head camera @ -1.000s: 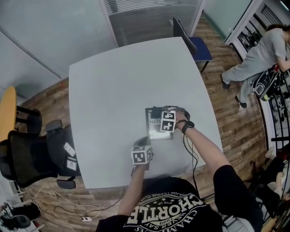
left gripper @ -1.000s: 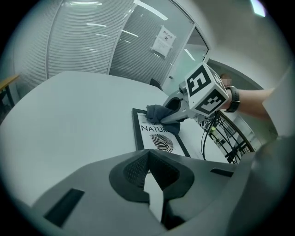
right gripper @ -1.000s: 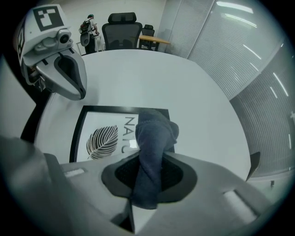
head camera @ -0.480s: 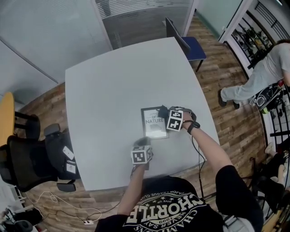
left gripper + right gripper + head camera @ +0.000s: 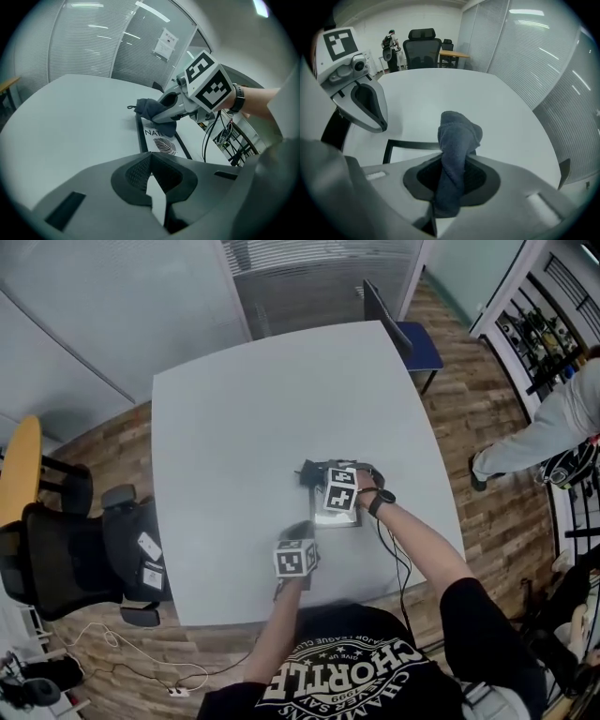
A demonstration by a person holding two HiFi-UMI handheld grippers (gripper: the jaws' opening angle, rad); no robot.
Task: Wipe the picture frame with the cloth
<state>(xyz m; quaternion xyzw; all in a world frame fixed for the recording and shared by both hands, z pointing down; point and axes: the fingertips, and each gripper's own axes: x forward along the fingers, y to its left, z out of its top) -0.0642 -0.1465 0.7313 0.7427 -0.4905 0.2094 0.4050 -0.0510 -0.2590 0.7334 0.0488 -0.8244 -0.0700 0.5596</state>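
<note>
r gripper (image 5: 452, 176) clamps cloth (image 5: 457, 133) at frame (image 5: 412, 144) far edge; l gripper (image 5: 152, 180) closed, empty; table (image 5: 244, 418) wide beyond.

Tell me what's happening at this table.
A person holds a tool in each hand over a grey table. The right tool is shut on a dark cloth, at the far end of a picture frame lying flat. The left tool is shut and empty, just short of the frame's near end.
</note>
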